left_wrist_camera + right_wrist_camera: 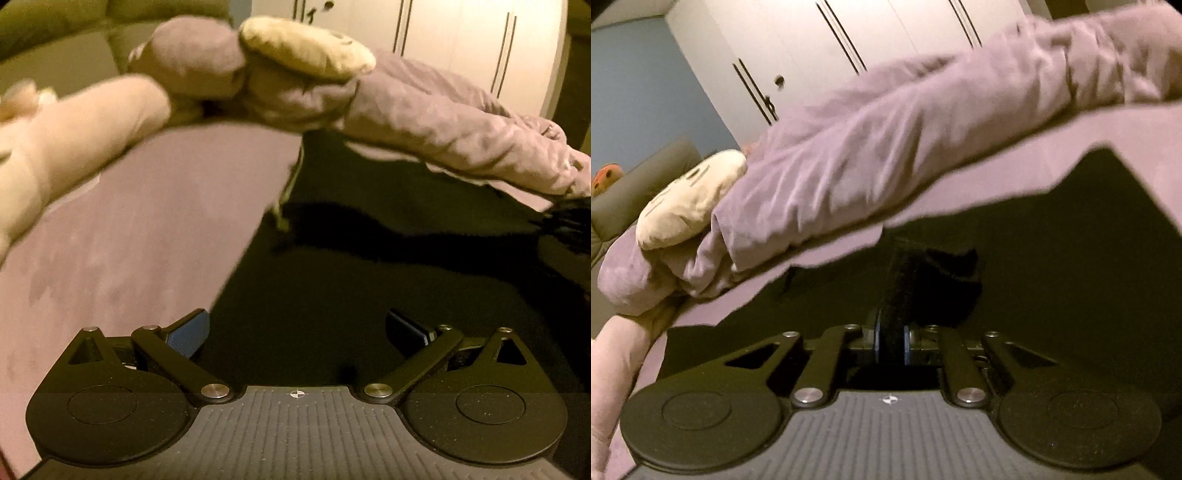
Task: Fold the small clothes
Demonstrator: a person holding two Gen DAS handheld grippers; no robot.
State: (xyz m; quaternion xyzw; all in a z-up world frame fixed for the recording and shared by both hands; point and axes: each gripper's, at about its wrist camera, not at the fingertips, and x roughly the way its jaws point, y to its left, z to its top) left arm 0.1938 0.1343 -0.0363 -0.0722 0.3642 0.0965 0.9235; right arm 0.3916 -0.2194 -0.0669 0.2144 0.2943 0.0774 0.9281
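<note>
White wardrobe doors (827,48) with long dark bar handles are seen behind a bed spread with a mauve sheet (122,236); a blue wall and a grey-green upholstered headboard (639,184) are visible at the left of the right wrist view. A rumpled mauve duvet (871,155) is heaped along the far side of the bed, its cloth soft and creased into many small folds. Just beside its end, a cream plush cushion (690,199), rounded and marked with dark stitched lines, is seen resting on the bunched fabric. A pale pink plush shape (74,147) is laid at the left; it is blurred and cannot be identified more closely.

A black garment (388,280) of matte, slightly fuzzy cloth is spread flat on the sheet, with a straight edge seen against the mauve on its left side. A thin pale cord or tag (290,188) is seen at its far edge.

The left gripper (297,328) is held with its fingers wide apart above the black cloth, and nothing is held between them; one blue ribbed pad (188,332) is shown over the border of sheet and garment.

The right gripper (891,345) is drawn nearly together and clamped on a raised fold of the black garment, which is pinched between blue-edged pads and lifted into a dark ridge ahead of them. Both tools are made of black matte plastic with round hubs, silver pivot screws and a ribbed grey deck.
</note>
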